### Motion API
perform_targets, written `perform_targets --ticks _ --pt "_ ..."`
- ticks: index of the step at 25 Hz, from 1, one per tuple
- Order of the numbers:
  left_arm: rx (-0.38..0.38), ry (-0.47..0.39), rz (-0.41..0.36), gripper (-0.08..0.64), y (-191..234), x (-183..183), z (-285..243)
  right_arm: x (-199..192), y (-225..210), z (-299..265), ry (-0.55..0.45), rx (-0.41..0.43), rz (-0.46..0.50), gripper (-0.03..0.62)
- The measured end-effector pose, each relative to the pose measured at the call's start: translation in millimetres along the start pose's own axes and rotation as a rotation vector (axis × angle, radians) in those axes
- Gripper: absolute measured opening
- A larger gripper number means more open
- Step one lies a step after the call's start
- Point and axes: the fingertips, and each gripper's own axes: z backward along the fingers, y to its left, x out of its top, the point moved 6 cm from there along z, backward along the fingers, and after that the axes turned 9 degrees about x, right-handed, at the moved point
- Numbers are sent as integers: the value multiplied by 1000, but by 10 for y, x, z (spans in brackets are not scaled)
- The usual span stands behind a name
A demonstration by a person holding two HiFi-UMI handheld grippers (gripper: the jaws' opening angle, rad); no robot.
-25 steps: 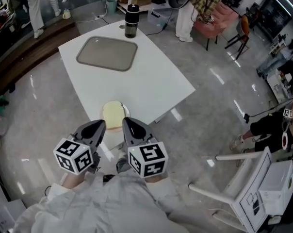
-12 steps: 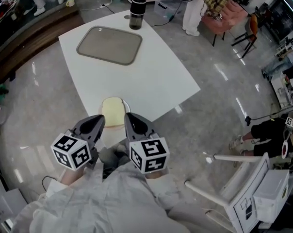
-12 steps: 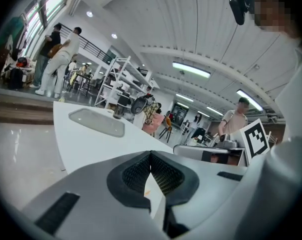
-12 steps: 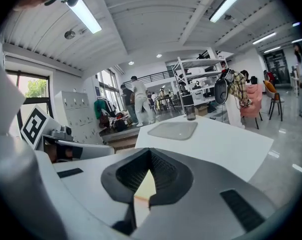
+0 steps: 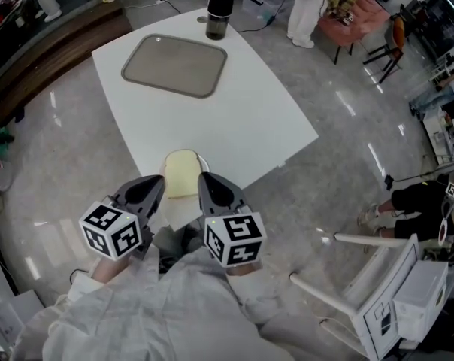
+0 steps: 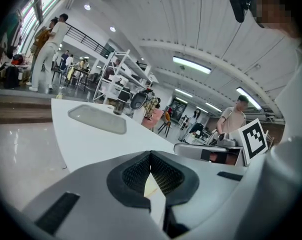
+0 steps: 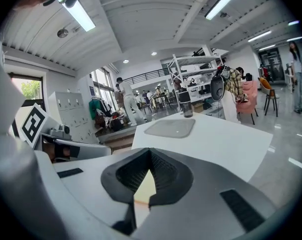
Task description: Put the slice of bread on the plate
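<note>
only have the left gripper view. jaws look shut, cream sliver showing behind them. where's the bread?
Observer: The head view shows the slice of bread at the near edge of the table. It lies between the tips of the left gripper and the right gripper.
Operator: is it on the plate?
Observer: It looks so. The rim of a white plate shows along the bread's right side.
</note>
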Motion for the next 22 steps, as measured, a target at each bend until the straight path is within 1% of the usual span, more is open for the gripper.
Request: perform_targets --ticks 5,9,11,14,18,22 --pt "-9 47 7 5 90 -61 -43 -65 -11 -26 27 -19 -18 3" --pt "-18 92 -33 5 124 -117 -79 -152 -40 -66 54 -30 -36 3" --pt "-18 116 -38 5 174 -157 -92 -185 -45 -99 67 -38 -40 3" --pt "-19 147 -18 5 290 -224 -137 -236 -71 -151 78 -50 -47 3" --pt "-27 172 -1 5 382 -288 -204 -359 -159 -166 102 -60 -92 3" --pt "-16 189 26 5 467 -330 -273 -446 -264 -181 127 -91 -117 3"
